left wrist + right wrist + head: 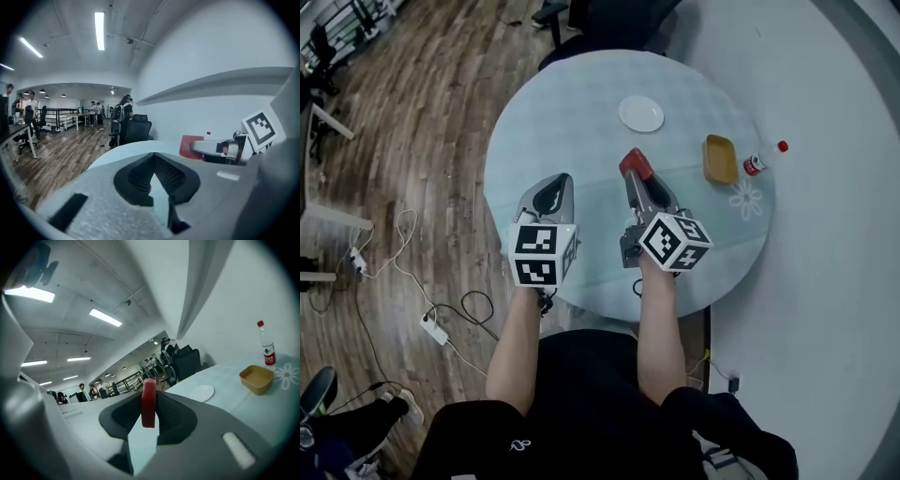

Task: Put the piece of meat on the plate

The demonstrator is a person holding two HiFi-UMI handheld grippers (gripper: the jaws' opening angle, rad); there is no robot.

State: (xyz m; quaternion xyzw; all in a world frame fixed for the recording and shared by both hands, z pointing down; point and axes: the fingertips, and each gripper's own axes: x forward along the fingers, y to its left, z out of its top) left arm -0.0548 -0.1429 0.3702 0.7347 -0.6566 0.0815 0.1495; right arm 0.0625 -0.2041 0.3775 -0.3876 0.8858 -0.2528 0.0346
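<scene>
The right gripper (pixel 637 174) pinches a flat red piece of meat (pixel 148 404) over the round pale-blue table (pixel 581 122). The left gripper (pixel 551 187) is pressed together, empty.

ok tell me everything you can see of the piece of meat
The piece of meat is a flat red slab with a paler top edge, smooth like plastic. It stands on edge, clamped between the fingers of the right gripper, held over the table, short of the white plate.
</scene>
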